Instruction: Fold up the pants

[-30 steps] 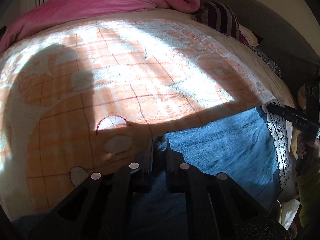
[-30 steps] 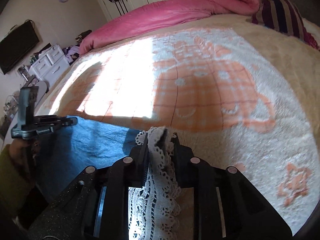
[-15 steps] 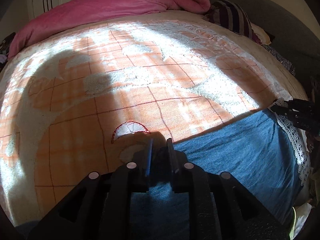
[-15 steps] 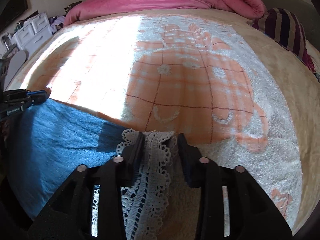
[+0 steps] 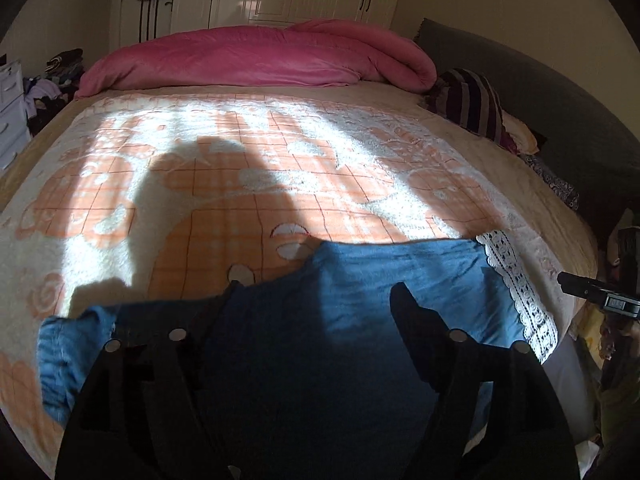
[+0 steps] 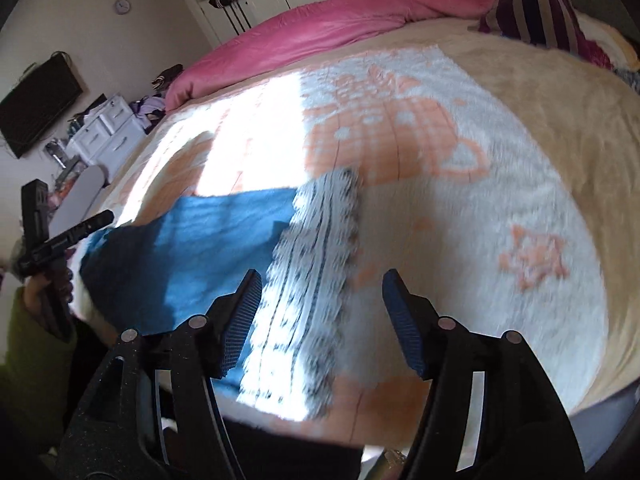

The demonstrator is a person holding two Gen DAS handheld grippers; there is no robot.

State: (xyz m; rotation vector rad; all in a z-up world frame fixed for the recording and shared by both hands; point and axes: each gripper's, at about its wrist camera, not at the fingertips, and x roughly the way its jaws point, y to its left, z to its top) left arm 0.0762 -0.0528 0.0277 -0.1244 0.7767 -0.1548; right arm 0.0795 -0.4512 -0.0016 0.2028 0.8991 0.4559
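1. The left gripper (image 5: 316,300) is hovering with its fingers spread wide apart and nothing between them, low over the blue pants (image 5: 360,300). Judging by that gap, it is not gripping the cloth at this moment.

2. The right gripper (image 6: 322,292) is likewise standing apart and empty, its blue-padded fingertips (image 6: 244,320) straddling the white lace hem (image 6: 316,280) of the pants without pinching it. The hem is looking smeared in the right wrist view, so the camera is probably moving.

3. The pants are lying spread flat along the near edge of the bed (image 5: 568,216), on the orange-and-white blanket (image 5: 240,200). The lace hem is pointing toward the near right corner, while the other end is bunching toward the near left corner. Laying them flat and stretched sideways is likely giving a smooth base for a fold; I judge the folding itself is barely begun.

4. Each gripper is showing at the margin of the other's view, one at each end of the garment, which suits handling both ends together.

5. Farther out, a pink duvet (image 5: 256,60) is lying rolled along the far edge of the bed, and a striped pillow (image 5: 472,100) is resting at the far right corner, both well apart from the pants.

6. As for containers, a white drawer unit (image 6: 108,128) is standing beside the bed with its drawers shut, so I cannot tell what it is holding; clothes are piled near it.
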